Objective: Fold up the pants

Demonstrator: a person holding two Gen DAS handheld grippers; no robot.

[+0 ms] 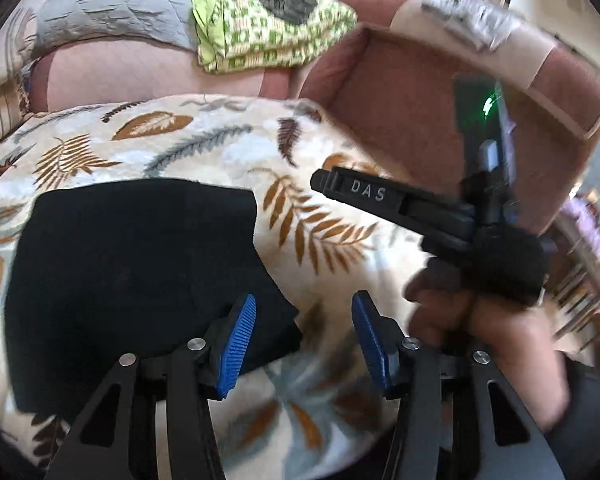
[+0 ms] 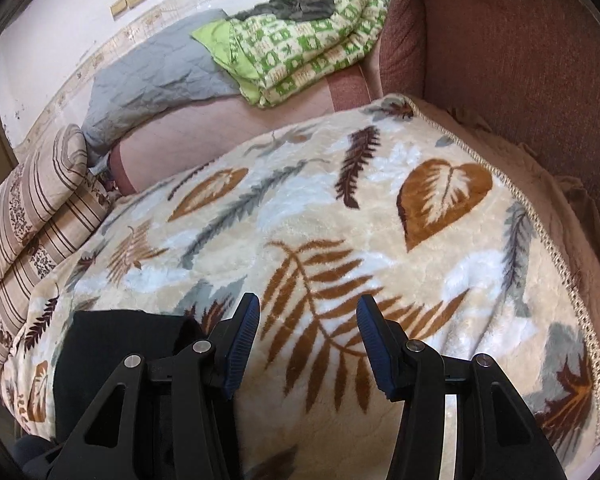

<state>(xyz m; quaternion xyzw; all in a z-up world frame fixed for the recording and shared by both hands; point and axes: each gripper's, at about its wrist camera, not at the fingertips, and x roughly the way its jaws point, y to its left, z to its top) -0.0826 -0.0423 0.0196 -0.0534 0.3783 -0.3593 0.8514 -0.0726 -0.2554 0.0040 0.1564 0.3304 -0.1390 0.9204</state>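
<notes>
Left gripper is yours to use next: jaws wide apart, nothing between them, hovering over the leaf-print blanket with its left pad overlapping the right-hand lower corner of the pants. Right gripper is also spread and empty, over bare blanket; in the left wrist view you can see its body and your right hand off to the right, well clear of the cloth.

Pants are a black, compact, roughly rectangular bundle lying flat on the blanket, looks like already folded at least once. From the left gripper they sit left and ahead. From the right gripper only a black corner shows at lower left, so the bundle is leftward of that one too.

Key relation: left gripper is the nearer one, practically on the right edge of the bundle. Long axis is hard to call under fisheye.

My read: if another fold is due, grab the near right corner with the left, bring the right across to the far corner. Fabric is dark, layers hard to separate by eye, so watch you pinch all of them.
</notes>
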